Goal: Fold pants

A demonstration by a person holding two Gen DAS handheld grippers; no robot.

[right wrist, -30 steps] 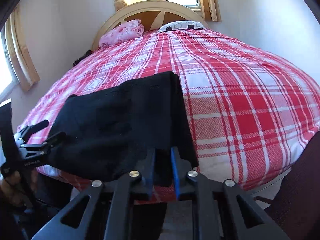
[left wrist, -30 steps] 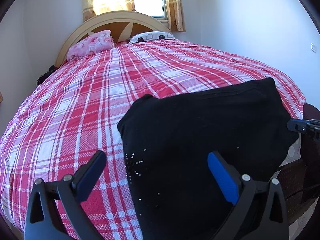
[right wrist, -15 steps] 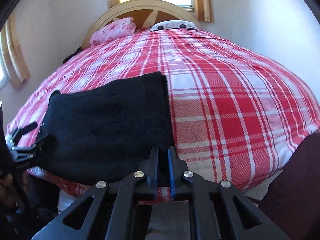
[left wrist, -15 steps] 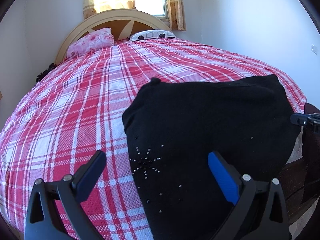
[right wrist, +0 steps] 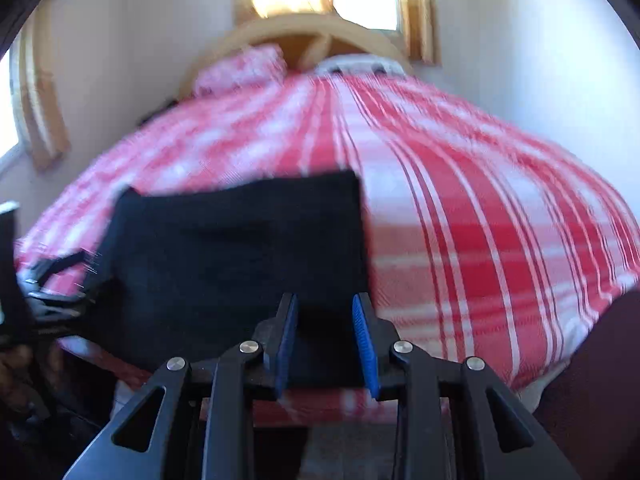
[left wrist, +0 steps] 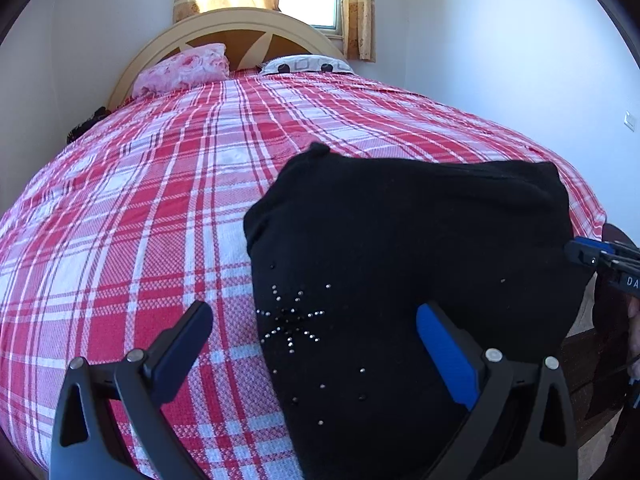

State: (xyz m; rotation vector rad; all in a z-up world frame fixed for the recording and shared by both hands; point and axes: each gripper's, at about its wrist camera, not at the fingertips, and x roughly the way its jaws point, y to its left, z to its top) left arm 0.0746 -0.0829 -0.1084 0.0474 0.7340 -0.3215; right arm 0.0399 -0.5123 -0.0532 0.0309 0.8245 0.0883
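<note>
1. the folded black pants lie on the bed near its foot edge.
2. the left gripper gapes wide over the pants, gripping nothing.
3. the right gripper has just been opening; pants edge between its jaws, unpinched.

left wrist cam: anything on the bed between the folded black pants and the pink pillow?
Nothing. In the left wrist view only bare red plaid bedspread runs from the black pants up to the pink pillow at the headboard.

right tongs just opening | black pants edge between pads
</note>
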